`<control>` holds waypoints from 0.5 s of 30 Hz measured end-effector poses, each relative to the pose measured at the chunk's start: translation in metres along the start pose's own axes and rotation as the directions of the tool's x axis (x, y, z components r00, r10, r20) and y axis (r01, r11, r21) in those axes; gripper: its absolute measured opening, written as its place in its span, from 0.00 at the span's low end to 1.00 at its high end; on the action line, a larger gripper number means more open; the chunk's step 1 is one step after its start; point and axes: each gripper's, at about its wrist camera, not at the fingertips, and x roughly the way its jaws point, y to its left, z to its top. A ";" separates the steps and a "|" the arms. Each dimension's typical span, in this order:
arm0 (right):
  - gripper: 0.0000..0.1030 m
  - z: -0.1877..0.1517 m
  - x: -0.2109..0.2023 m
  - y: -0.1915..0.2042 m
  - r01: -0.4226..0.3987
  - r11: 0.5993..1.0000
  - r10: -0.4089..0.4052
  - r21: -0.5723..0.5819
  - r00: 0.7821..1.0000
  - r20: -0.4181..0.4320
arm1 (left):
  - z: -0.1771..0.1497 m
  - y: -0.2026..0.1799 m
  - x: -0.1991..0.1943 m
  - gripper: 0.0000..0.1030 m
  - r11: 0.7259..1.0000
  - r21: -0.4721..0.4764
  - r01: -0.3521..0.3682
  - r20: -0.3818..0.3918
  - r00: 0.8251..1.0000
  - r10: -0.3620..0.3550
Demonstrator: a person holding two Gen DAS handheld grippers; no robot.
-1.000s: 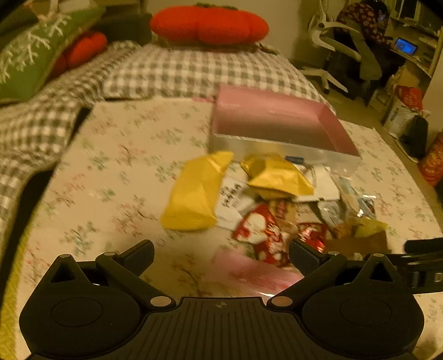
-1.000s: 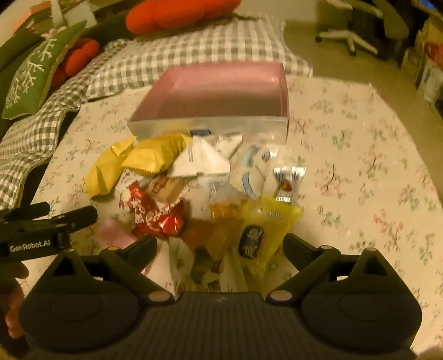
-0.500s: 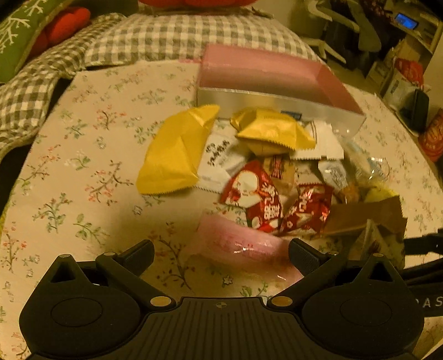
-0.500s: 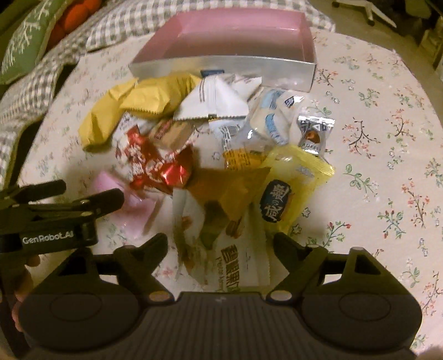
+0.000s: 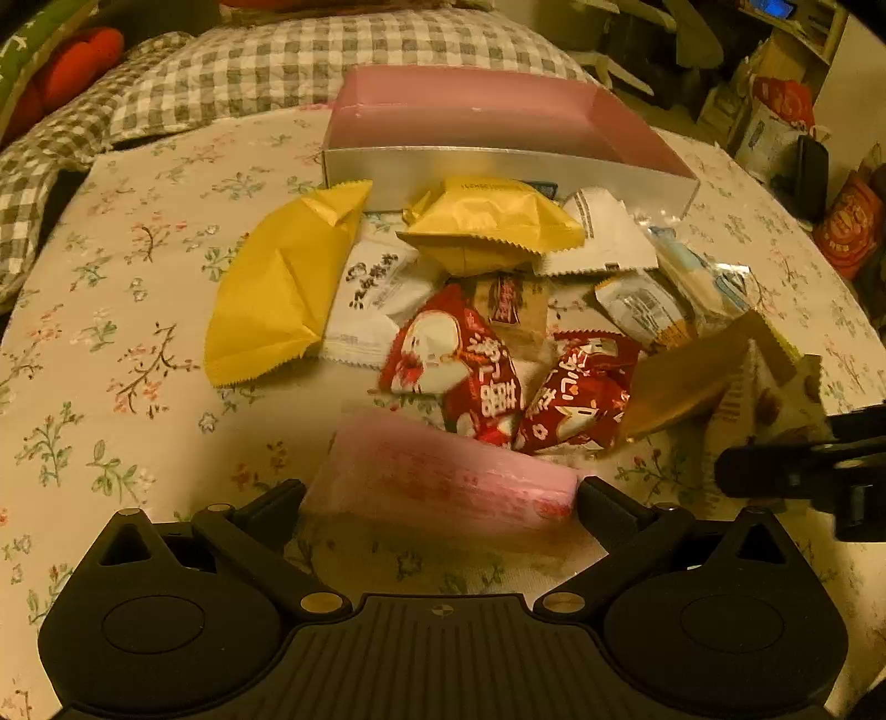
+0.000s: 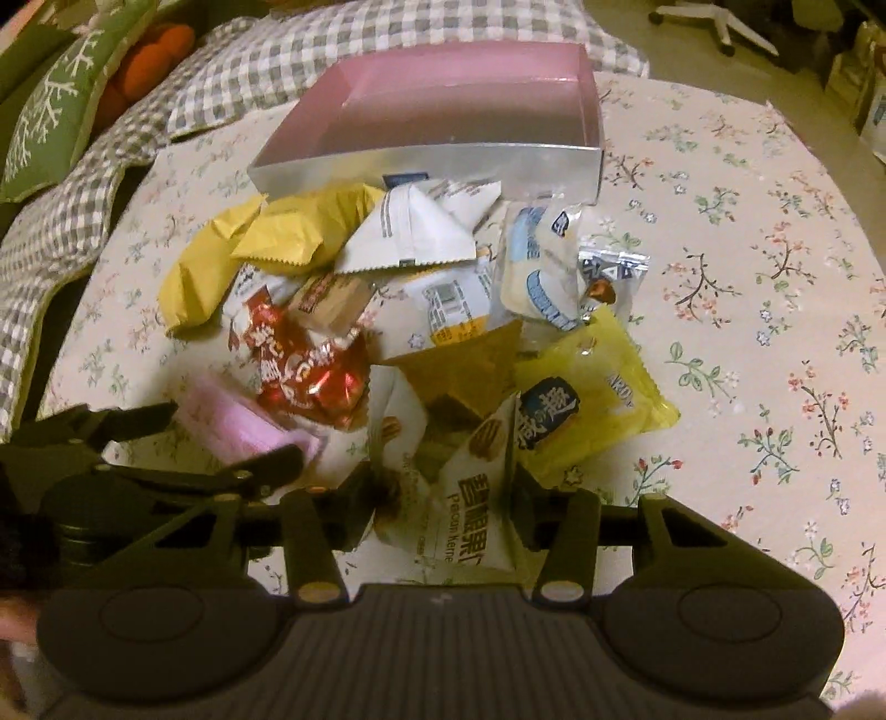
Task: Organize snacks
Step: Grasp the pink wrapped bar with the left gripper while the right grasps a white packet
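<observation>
A pile of wrapped snacks lies on the flowered cloth in front of a pink box [image 5: 498, 166] with a silver front wall [image 6: 443, 160]. My left gripper [image 5: 440, 493] is open, low over the cloth. A pink packet [image 5: 443, 476] lies between its fingertips, filling the gap. My right gripper [image 6: 443, 498] is closing its jaws on a white pecan packet [image 6: 470, 509], which buckles between the pads. Red packets [image 5: 487, 376], yellow packets [image 5: 277, 288] and a brown packet [image 6: 465, 365] lie close by. In the right wrist view the left gripper [image 6: 210, 437] straddles the pink packet [image 6: 232, 421].
A grey checked blanket [image 5: 249, 66] covers the far side. A green cushion [image 6: 50, 111] and an orange cushion [image 6: 155, 55] lie at the far left. An office chair base [image 6: 714, 22] and bags [image 5: 847, 221] stand on the floor at the right.
My left gripper has sunk and come forward until the pink packet lies between its fingers. The right jaws have narrowed from wide open onto the white pecan packet, which has crumpled upward.
</observation>
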 end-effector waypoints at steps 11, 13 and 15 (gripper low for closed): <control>0.45 0.002 -0.010 -0.004 -0.005 0.999 0.003 0.039 0.998 0.058 | -0.001 0.005 -0.010 0.68 0.995 -0.024 0.096 0.054 0.994 -0.094; 0.45 0.002 -0.012 -0.006 -0.010 0.999 0.007 0.046 0.997 0.071 | -0.001 0.007 -0.012 0.68 0.992 -0.037 0.123 0.064 0.991 -0.120; 0.45 0.002 -0.014 -0.007 -0.014 0.998 0.010 0.054 0.996 0.084 | 0.000 0.010 -0.017 0.67 0.987 -0.057 0.152 0.078 0.986 -0.147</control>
